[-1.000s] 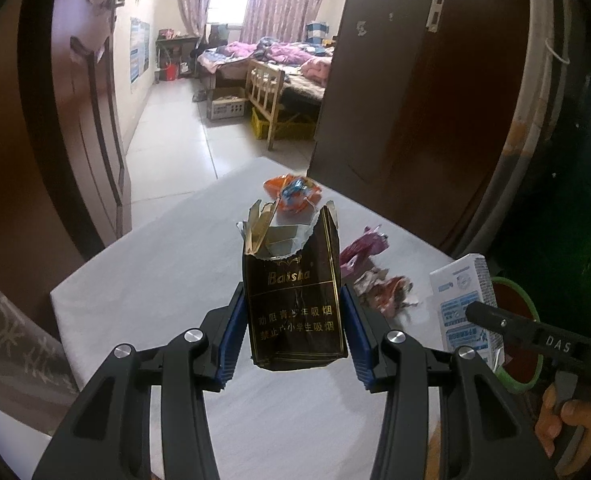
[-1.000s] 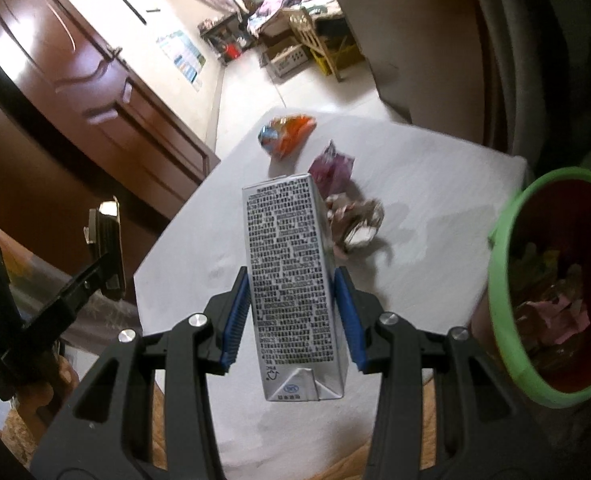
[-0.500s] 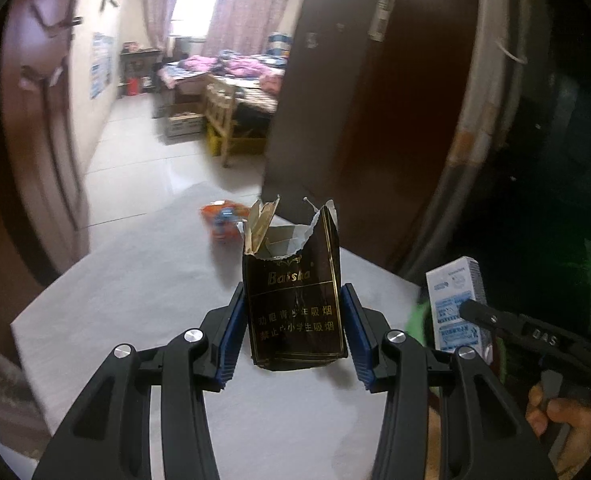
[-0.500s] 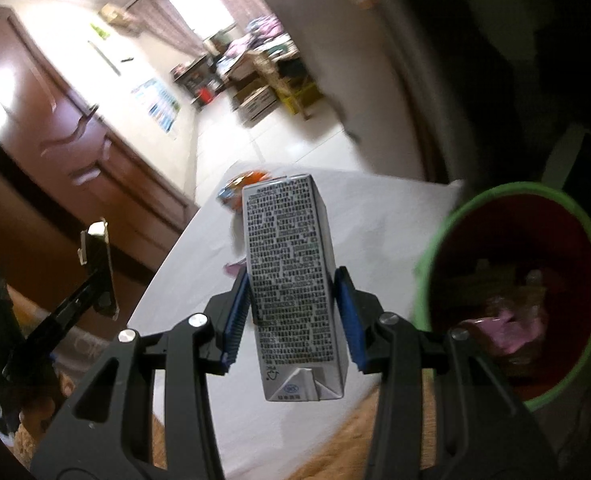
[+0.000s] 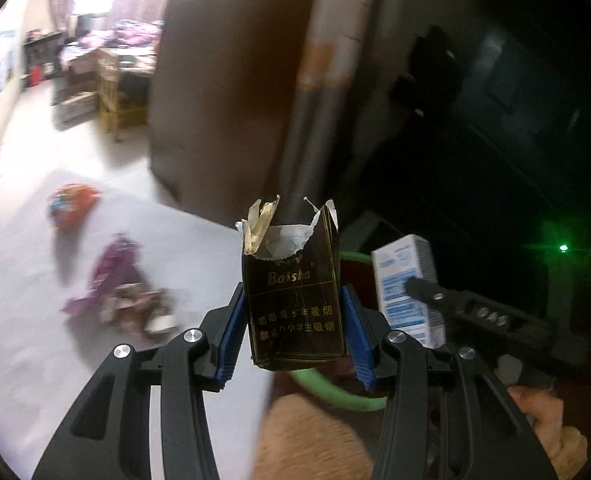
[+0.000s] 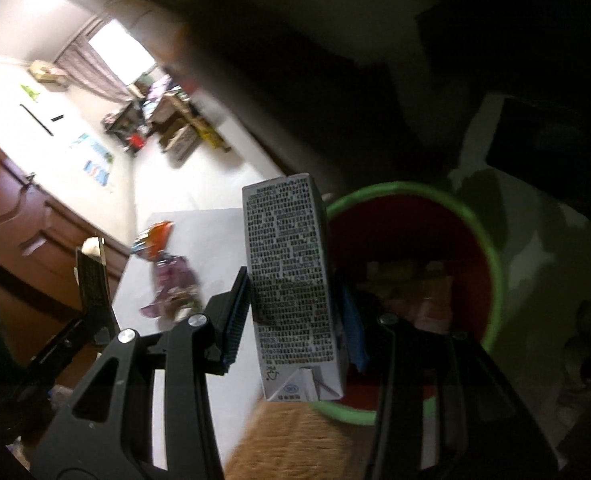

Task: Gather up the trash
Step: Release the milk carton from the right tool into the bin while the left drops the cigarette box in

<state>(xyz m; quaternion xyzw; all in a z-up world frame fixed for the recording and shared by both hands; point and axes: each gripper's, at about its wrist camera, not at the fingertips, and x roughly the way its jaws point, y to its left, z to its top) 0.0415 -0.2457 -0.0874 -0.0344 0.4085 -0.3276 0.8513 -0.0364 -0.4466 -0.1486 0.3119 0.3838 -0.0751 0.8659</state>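
Note:
My left gripper (image 5: pixel 293 320) is shut on a torn dark brown cigarette pack (image 5: pixel 295 304), held upright near the table's right edge. My right gripper (image 6: pixel 295 308) is shut on a white milk carton (image 6: pixel 291 280), held over the near rim of the red bin with a green rim (image 6: pixel 491 248); the carton also shows in the left wrist view (image 5: pixel 407 284). The bin holds several wrappers. The bin's green rim (image 5: pixel 335 394) shows behind the pack. An orange wrapper (image 5: pixel 71 206) and purple wrappers (image 5: pixel 115 280) lie on the white table (image 5: pixel 35 340).
A dark wooden door (image 5: pixel 223 80) and a pipe (image 5: pixel 315 100) stand behind the table. A tan furry surface (image 5: pixel 315 436) lies below the grippers beside the bin. A bedroom with a bed and crates (image 5: pixel 107 92) lies at the far left.
Both grippers have swung right, from over the table toward the bin, each still holding its item. The carton now hangs over the bin's rim.

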